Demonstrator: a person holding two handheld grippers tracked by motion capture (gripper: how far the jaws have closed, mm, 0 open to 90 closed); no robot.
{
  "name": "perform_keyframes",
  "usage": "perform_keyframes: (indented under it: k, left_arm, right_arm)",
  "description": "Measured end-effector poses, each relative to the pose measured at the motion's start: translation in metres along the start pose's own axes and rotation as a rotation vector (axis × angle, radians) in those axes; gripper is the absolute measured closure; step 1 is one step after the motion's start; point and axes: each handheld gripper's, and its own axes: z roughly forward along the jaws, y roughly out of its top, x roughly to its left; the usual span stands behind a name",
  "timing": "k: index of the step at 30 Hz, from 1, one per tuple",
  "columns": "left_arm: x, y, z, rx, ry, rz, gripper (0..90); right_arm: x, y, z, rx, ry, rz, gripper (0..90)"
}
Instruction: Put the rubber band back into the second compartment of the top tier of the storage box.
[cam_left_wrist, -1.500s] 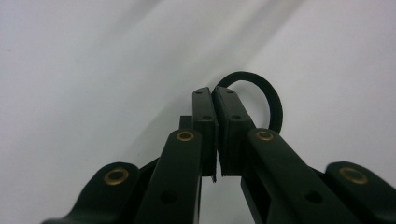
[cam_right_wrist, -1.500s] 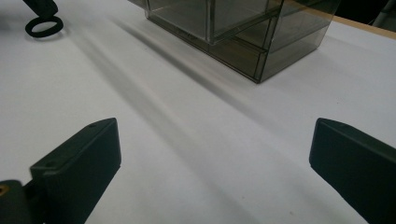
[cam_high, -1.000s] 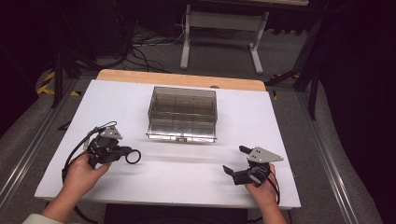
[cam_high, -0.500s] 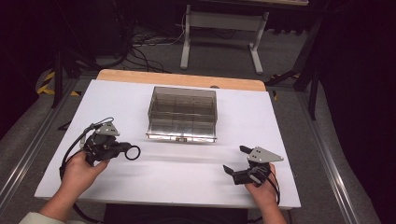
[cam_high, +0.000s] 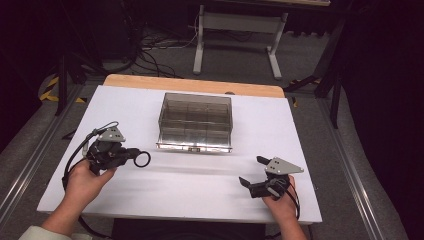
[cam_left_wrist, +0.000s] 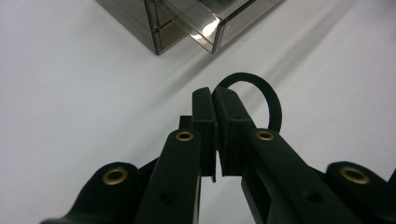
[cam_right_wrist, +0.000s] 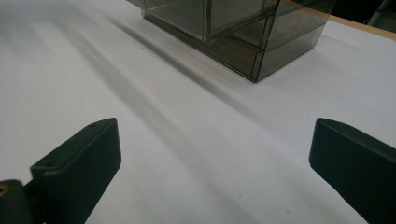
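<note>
A: How far along is it, would you say?

B: Early to middle. The left gripper (cam_high: 134, 156) has its jaws pinched on a black ring (cam_high: 142, 159), so the pick-up looks done. The ring is carried left of the box (cam_high: 195, 122), near its front left corner and well short of it. Nothing lies in the box that I can make out, so the placing is left, if the box is where the ring goes.

A: And the other hand?

B: The right gripper (cam_high: 252, 172) has its jaws spread wide with nothing between them. It sits in front of the box and off to its right, well apart from it, low over the tabletop (cam_high: 200, 185).

A: What is the ring like?

B: A thin, flat-looking band, matte black, round, with a large open middle. Rubber or soft plastic by my guess. In the left gripper view the ring (cam_left_wrist: 261, 93) is nipped at its rim, and most of the loop sticks out beyond the jaw tips.

A: The box?

B: Smoky clear plastic, rectangular, hard-edged, split by thin walls into compartments. In the right gripper view the box (cam_right_wrist: 275, 42) shows glossy walls. A drawer-like part juts out at its front.

A: The surface?

B: White, smooth and matte, with a bare wooden strip behind the box.
</note>
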Motion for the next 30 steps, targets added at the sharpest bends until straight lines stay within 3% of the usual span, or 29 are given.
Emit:
perform_keyframes:
  k: [30]
  left_arm:
    - [-0.008, 0.041, -0.008, -0.078, -0.029, 0.031, 87.1]
  right_arm:
    - [0.001, 0.0, 0.0, 0.003, 0.001, -0.007, 2.7]
